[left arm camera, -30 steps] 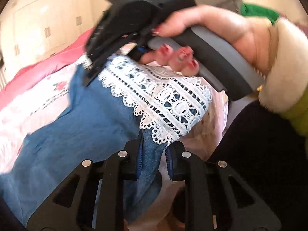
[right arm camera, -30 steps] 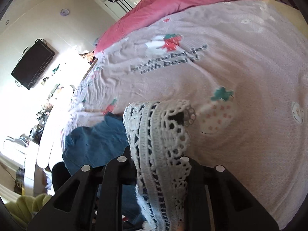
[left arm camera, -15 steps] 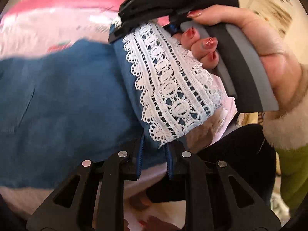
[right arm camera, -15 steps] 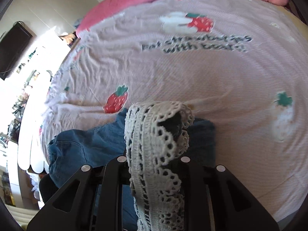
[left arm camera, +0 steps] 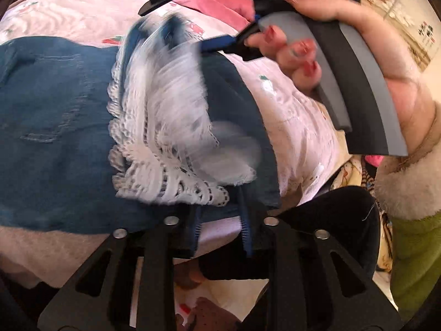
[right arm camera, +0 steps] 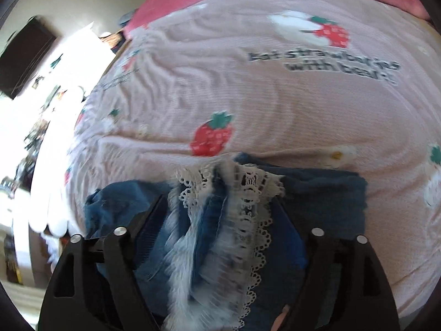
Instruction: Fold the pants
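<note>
Blue denim pants (right arm camera: 317, 193) with white lace-trimmed hems (right arm camera: 245, 201) lie folded on the bed, lace blurred toward 6 o'clock.

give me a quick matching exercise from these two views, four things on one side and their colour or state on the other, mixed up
Things:
1. pants
2. lace trim
3. right gripper
4. bedspread

Colour or state:
A. pale pink with strawberry prints
B. jaws wide apart, lace hanging loose between them
C. blue denim, lying on the bed
D. white, blurred as it drops

Pairs: 1-C, 2-D, 3-B, 4-A

The right gripper's jaws have just been opening, with the lace between them but not pressed.
</note>
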{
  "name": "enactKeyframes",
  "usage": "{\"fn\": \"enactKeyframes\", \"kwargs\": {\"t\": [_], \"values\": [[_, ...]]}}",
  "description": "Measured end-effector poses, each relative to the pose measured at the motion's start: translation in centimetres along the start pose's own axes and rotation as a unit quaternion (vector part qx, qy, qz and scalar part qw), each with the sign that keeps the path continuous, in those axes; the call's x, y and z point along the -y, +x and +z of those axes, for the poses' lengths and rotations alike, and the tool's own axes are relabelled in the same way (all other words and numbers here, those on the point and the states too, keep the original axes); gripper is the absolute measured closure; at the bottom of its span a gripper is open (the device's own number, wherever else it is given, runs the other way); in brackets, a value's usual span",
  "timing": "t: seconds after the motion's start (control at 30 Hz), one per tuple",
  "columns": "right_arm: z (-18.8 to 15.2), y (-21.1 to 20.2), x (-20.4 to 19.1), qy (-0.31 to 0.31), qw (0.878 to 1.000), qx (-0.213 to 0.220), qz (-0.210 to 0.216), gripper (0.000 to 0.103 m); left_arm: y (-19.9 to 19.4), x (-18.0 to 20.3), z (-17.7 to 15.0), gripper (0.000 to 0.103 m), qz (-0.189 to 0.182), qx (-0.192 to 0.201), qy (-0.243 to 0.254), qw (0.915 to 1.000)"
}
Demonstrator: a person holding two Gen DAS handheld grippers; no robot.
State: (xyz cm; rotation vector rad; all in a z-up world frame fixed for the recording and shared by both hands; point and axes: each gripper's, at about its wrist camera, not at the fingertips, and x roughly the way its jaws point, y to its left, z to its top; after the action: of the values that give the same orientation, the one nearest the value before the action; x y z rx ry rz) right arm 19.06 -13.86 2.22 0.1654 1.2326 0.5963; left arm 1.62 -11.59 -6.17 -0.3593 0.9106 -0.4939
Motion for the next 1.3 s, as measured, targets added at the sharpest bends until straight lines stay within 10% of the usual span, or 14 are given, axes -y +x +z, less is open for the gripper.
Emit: {"fn": "enactKeyframes", "kwargs": {"t": [0.27, 0.67, 0.77, 1.0, 1.3], "values": [[0.0, -2.8, -0.4, -0.04, 0.997, 0.052, 0.044, 0.022, -2.7, -1.4, -0.3, 0.059, 0.001, 0.016, -0.013, 0.9998], [-1.3, -4.0, 2.2, -0.121, 0.987, 0.101, -0.034, 0.022, -7.3, -2.6, 2.1, 0.05, 0.045, 0.084, 0.011, 0.9954], [-1.8, -3.2, 1.6, -0.152, 0.982, 0.098, -0.052, 0.028, -6.6, -1.2, 3.5, 0.058, 0.038, 0.075, 0.034, 0.9959], [-2.4, -1.1, -0.7, -0.217, 0.974, 0.059, -0.038, 0.078, -2.2, 0.3, 3.1, 0.087, 0.061, 0.022, 0.079, 0.9947], [-0.5, 2.5, -1.8, -0.219, 0.973, 0.03, -0.059, 0.079, -0.4, -1.0, 1.1, 0.087, 0.06, -0.021, 0.064, 0.9959]]}}
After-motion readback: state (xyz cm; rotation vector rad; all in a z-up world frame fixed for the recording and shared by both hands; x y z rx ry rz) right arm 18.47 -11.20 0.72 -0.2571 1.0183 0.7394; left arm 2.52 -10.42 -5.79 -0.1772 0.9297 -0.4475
